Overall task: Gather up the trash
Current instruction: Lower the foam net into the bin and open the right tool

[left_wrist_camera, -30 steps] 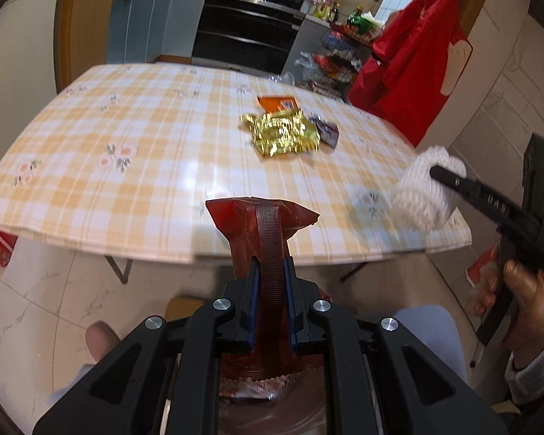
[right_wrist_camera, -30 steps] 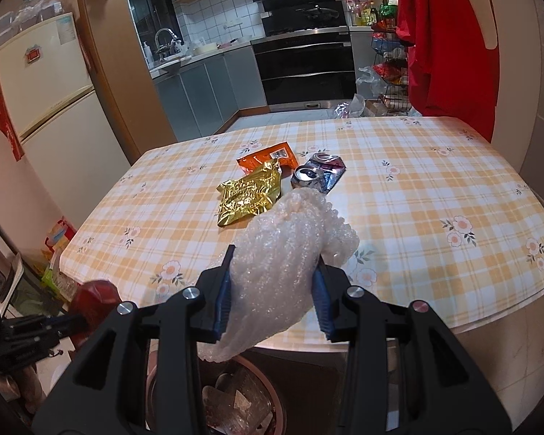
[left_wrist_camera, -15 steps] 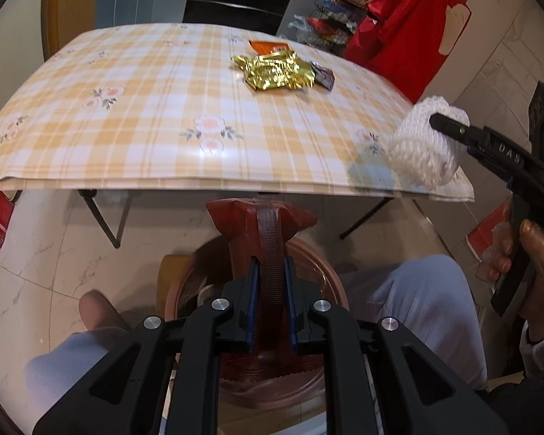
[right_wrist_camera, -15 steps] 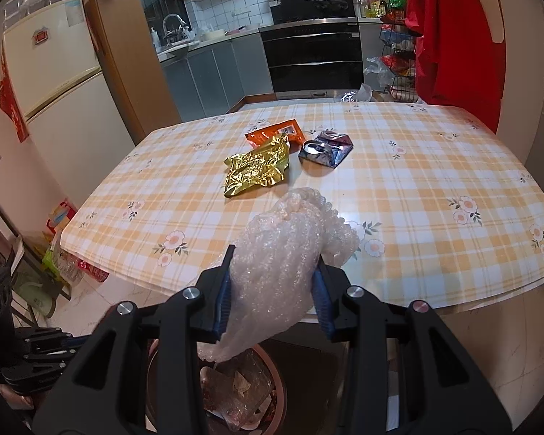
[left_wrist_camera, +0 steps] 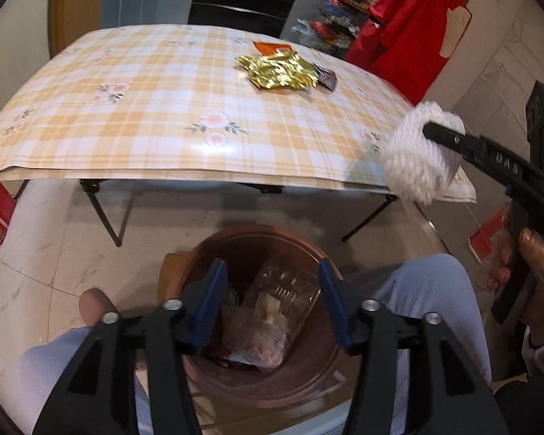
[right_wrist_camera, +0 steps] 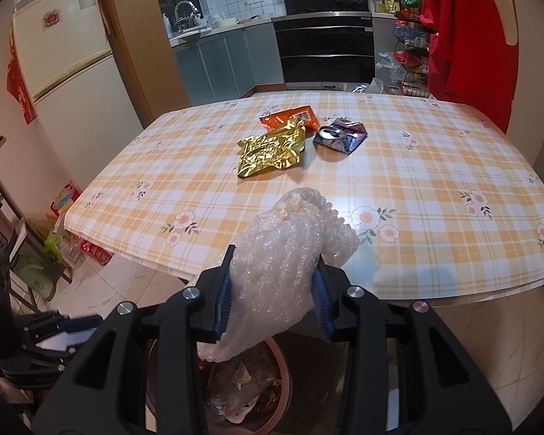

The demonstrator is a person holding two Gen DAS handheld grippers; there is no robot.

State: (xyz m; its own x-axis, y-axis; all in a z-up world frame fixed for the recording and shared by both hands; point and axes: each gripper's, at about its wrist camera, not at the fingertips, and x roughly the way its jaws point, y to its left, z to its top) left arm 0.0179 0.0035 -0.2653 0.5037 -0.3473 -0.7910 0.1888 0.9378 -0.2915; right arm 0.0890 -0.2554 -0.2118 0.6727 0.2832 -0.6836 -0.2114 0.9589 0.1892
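My right tongs point(right_wrist_camera: 272, 290) are clamped on a wad of bubble wrap point(right_wrist_camera: 290, 253), held just off the near edge of the bench point(right_wrist_camera: 435, 181) and partly over the brown bin point(left_wrist_camera: 264, 253) on the floor between my knees. I judge the wrap to be featherlight, soft and springy (it bulges out above the blue pads), so a grip across its middle suits it and it should drop freely once let go. My left tongs point(left_wrist_camera: 272, 301) stand apart and empty, pointing down into the bin, where clear plastic and wrappers already lie. Left on the bench, well away from the edge, are a crumpled gold foil wrapper point(right_wrist_camera: 272, 148), an orange packet point(right_wrist_camera: 293, 117) touching it behind, and a crushed dark pouch point(right_wrist_camera: 339, 136) just beside. All look thin and crinkly; I'd pinch a raised fold, not a flat face.
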